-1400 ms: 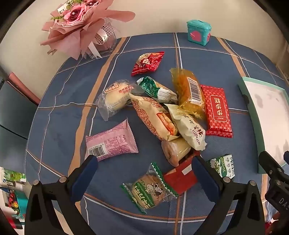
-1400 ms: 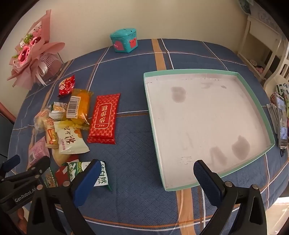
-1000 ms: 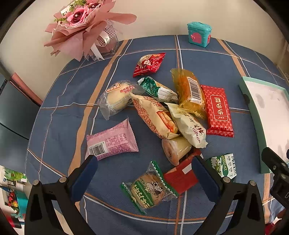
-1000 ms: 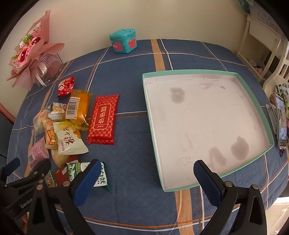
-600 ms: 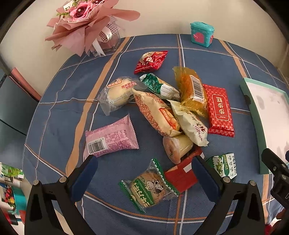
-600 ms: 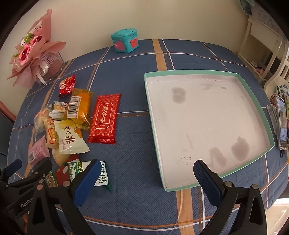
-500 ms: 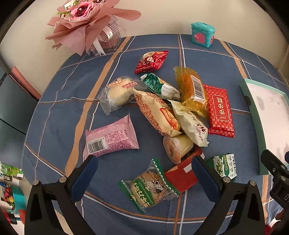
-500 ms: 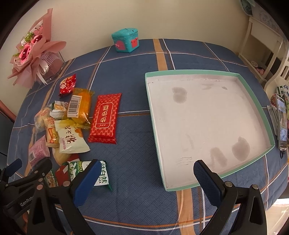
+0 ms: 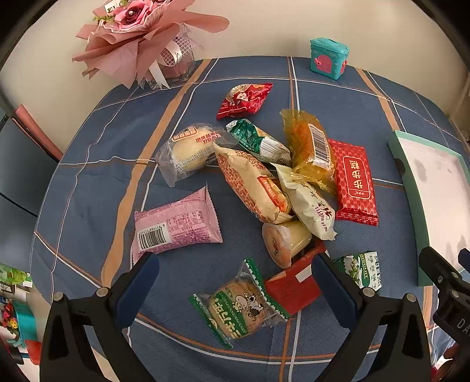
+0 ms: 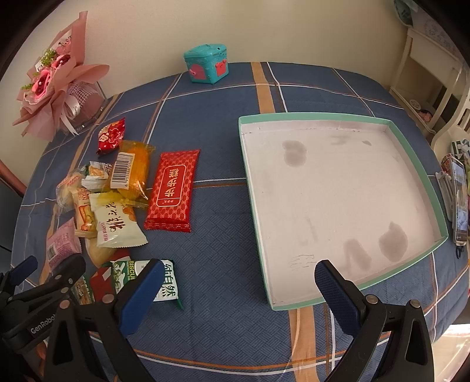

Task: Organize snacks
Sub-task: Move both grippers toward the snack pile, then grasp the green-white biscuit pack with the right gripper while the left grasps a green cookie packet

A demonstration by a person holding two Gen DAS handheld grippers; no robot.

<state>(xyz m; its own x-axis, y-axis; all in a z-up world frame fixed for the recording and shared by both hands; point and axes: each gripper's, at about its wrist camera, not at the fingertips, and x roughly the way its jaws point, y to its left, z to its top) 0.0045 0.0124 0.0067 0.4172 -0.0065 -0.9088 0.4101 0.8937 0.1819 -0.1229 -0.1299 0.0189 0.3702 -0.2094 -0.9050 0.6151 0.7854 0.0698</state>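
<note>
Hovering with jaws apart, each tool [image 9: 235, 286] [image 10: 235, 283] overlooks crinkly foil snack packets [image 9: 258, 182] beside a shallow square tray [image 10: 337, 202]

A: Background?
B: Plain cream wall [image 10: 264, 26] behind a table with a blue tablecloth [image 10: 220, 235], plaid with orange and white stripes.

A: Decor on it?
B: Pink-wrapped rose bouquet [image 9: 141, 32] at the far left, against the wall. Small teal box [image 10: 206, 63] with pink doors at the far edge, centre.

A: Furniture?
B: Cream-white shelf unit [image 10: 426, 76] to the right of the table, by the wall. A dark panel [image 9: 20, 164] on the left side, can't tell what it is.

A: Anything else?
B: Phone [image 10: 459, 197] lying at the table's right edge. Colourful items [image 9: 14, 317] low on the left, too blurred to name.

A: Light?
B: Even, soft. Bright patch at the bottom right corner in the right wrist view.
</note>
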